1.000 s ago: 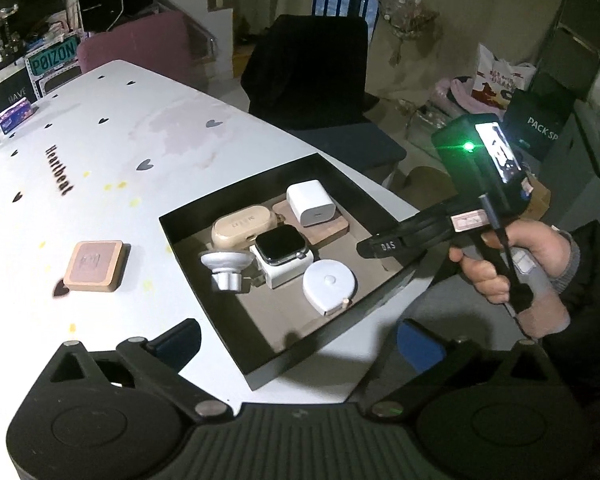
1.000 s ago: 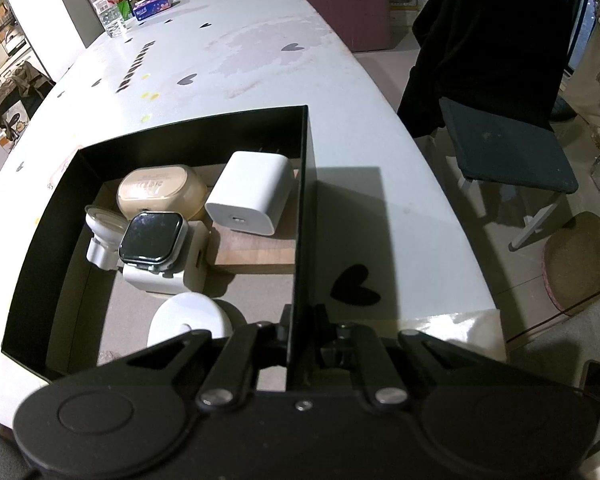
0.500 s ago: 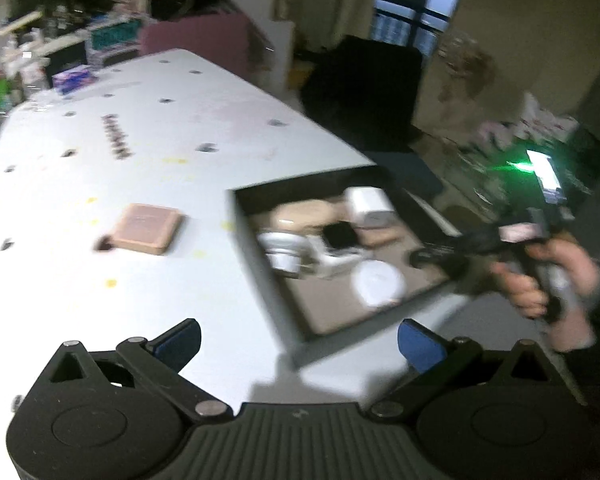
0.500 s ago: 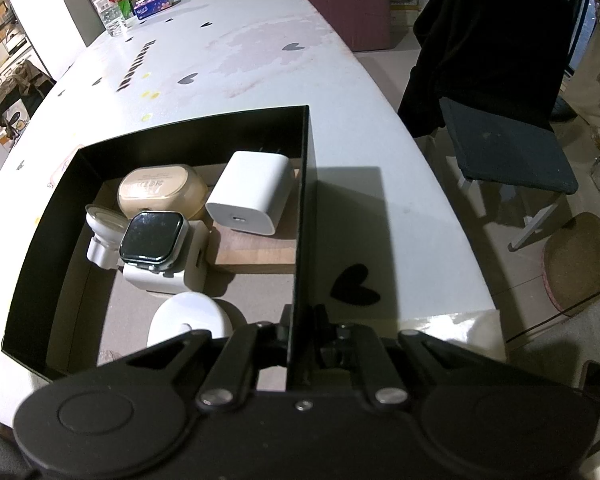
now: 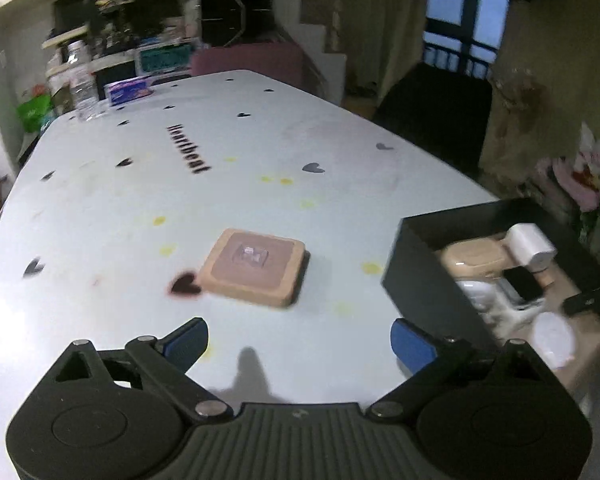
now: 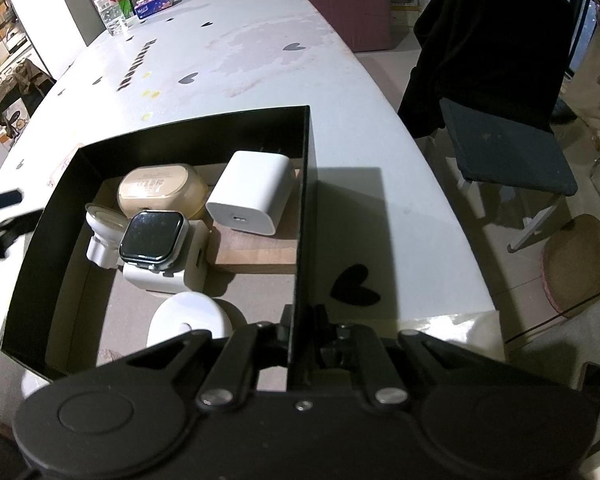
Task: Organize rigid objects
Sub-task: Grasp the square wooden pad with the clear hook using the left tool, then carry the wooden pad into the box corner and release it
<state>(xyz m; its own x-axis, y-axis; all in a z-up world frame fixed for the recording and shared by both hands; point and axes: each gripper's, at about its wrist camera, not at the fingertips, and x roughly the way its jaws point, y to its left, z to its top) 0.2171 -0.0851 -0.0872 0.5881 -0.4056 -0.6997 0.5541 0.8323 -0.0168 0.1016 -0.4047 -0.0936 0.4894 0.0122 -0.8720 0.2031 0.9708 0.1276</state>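
1. The left gripper (image 5: 300, 338) is spread wide with nothing between its blue-tipped fingers (image 5: 186, 340), and it's hung just above the white heart-print table (image 5: 100, 216).
2. A square tan coaster (image 5: 254, 266) with a small clear block in the middle is seen lying flat on the table, just ahead of those fingers and off to the left of the black box (image 5: 424, 280), not touching it.
3. The right gripper (image 6: 302, 334) is clamped down on the right-hand wall of the black box (image 6: 302, 216), with the thin wall pinched between the jaws near the box's near corner.
4. Inside the box, a white charger brick (image 6: 250, 196) is propped on a wooden slab (image 6: 256, 250) against that right wall.
5. A tan earbuds case (image 6: 160, 190) is tucked in just left of the charger, toward the back.
6. A smartwatch (image 6: 152, 236) is sat on a white stand (image 6: 168, 276) in the middle, with a white round-topped holder (image 6: 104, 236) touching it on the left.
7. A white round tape measure (image 6: 188, 322) is found at the front, partly hidden by the right gripper's body.
8. The left view is pretty blurred, so the box contents aren't sharp there.
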